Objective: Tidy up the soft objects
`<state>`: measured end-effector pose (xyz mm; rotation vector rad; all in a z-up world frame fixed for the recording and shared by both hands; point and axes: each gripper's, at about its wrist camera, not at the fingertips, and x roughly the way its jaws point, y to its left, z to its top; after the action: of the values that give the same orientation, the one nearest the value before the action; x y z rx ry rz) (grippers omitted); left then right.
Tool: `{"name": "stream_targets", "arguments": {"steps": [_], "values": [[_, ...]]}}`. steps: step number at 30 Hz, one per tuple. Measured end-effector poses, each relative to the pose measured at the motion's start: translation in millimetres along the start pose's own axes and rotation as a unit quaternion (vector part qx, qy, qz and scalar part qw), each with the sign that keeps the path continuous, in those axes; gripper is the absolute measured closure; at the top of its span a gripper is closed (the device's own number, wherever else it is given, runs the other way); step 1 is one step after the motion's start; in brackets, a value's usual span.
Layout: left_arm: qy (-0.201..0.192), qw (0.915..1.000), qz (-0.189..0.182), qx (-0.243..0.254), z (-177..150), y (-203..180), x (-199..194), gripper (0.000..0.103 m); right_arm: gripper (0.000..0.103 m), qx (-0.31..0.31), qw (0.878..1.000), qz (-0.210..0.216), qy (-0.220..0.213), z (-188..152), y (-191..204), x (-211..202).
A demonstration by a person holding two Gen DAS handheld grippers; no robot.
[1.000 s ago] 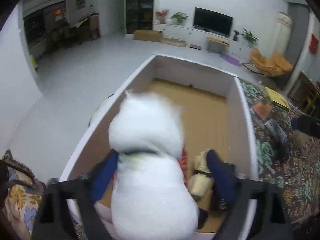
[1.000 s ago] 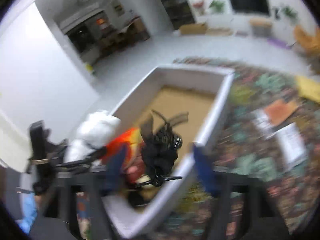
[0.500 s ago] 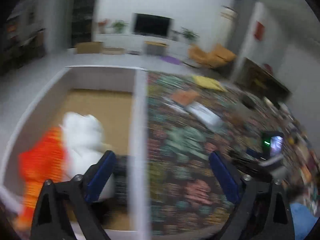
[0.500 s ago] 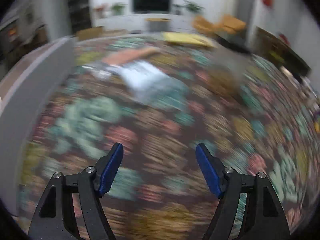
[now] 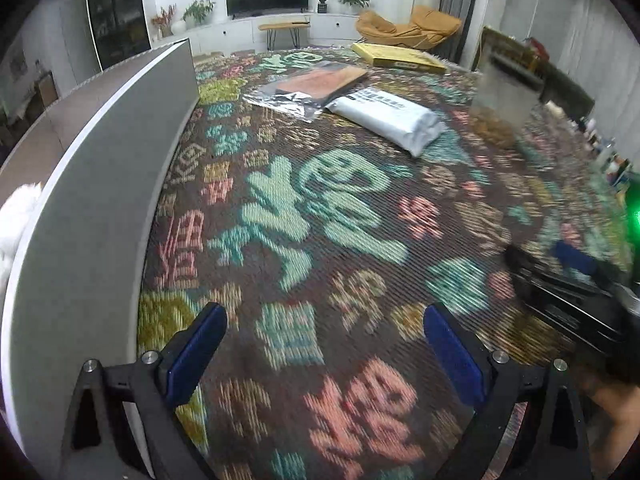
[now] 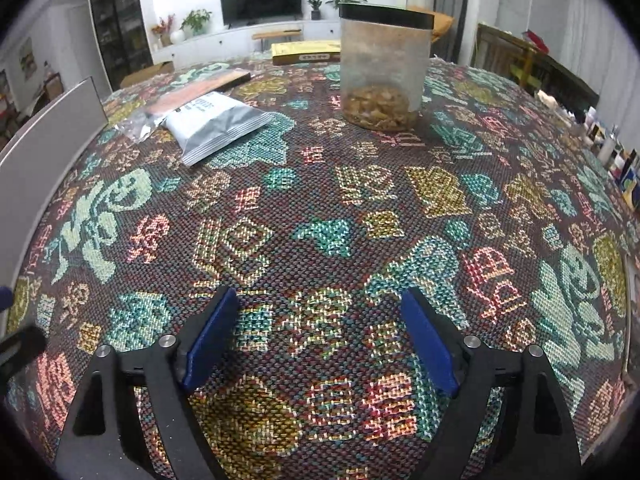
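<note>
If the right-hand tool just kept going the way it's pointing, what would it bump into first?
Most likely the patterned tablecloth itself. The right tool tilts down at bare cloth, its jaws opening with nothing between them. The clear jar and silver packet lie farther off, though depth is hard to judge.

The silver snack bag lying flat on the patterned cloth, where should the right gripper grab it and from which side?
Take the silver snack bag by its crimped near end, coming from the gripper's side. It lies flat, that seam pointing toward the right gripper, thin enough to pinch; the jaws are opening and empty.
</note>
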<state>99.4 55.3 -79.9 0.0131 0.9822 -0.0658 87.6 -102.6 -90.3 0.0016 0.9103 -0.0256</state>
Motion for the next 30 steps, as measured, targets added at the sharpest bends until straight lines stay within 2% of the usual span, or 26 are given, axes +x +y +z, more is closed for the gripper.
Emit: {"name": "stream_targets", "arguments": {"steps": [5,9,30], "values": [[-0.004,0.9989,0.035,0.03,9.8,-3.1,27.4,0.005,0.016,0.0,1.0,0.0,0.0,0.4,0.5,3.2],[-0.013,0.9998,0.008,0.008,7.0,9.4,34.4,0.001,0.016,0.0,1.0,0.0,0.0,0.5,0.6,3.1],[-0.02,0.9998,0.007,0.002,7.7,11.2,37.4,0.0,0.016,0.0,1.0,0.0,0.0,0.5,0.9,3.3]]}}
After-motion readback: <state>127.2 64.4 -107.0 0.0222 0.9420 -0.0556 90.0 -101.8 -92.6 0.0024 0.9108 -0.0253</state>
